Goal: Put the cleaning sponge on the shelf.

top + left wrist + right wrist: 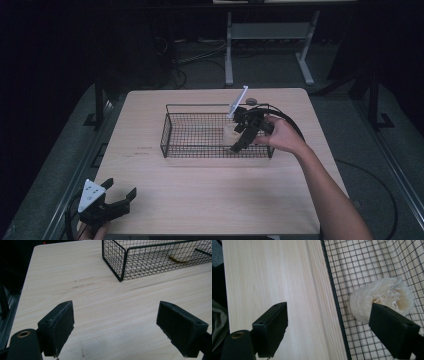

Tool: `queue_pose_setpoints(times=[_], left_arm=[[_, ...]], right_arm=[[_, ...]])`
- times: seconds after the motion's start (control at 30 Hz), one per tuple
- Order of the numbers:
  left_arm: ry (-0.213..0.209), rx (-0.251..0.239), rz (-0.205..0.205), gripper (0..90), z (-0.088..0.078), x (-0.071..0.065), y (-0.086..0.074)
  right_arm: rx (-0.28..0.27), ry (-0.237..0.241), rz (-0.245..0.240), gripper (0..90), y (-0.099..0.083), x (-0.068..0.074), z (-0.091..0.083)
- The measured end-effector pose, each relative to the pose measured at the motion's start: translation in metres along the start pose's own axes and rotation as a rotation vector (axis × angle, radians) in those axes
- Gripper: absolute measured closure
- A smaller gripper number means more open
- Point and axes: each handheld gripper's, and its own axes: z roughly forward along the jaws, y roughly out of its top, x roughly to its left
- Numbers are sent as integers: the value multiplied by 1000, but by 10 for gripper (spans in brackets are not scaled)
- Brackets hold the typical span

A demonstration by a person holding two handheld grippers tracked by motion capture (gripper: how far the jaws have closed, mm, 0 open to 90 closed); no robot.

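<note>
The desk carries a black wire basket, and the work in hand looks to be about the pale, fibrous loofah piece lying on the basket's mesh floor.

The right gripper reaches down over the basket's near right end, a hand behind it. Its jaws stand wide apart and straddle the basket's wall — one jaw over bare desk outside, the other inside, right in front of the loofah piece, which sits just beyond that inner jaw's tip. Nothing is clamped between them.

The left gripper sits well apart, near the desk's front left corner, its jaws also spread and holding nothing; the basket corner lies far ahead of them over plain wood.

As I judge it, either the piece is already set down in the basket and little remains but to draw the right gripper clear, or a pick is about to begin — the pictures do not settle which.
</note>
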Motion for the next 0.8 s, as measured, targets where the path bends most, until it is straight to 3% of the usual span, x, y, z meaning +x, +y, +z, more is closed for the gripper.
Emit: queue_pose_setpoints(times=[0.8], left_arm=[[2,10,8,138,1,-2,-1]], right_arm=[[-46,11,-12,147,-23,26,1]])
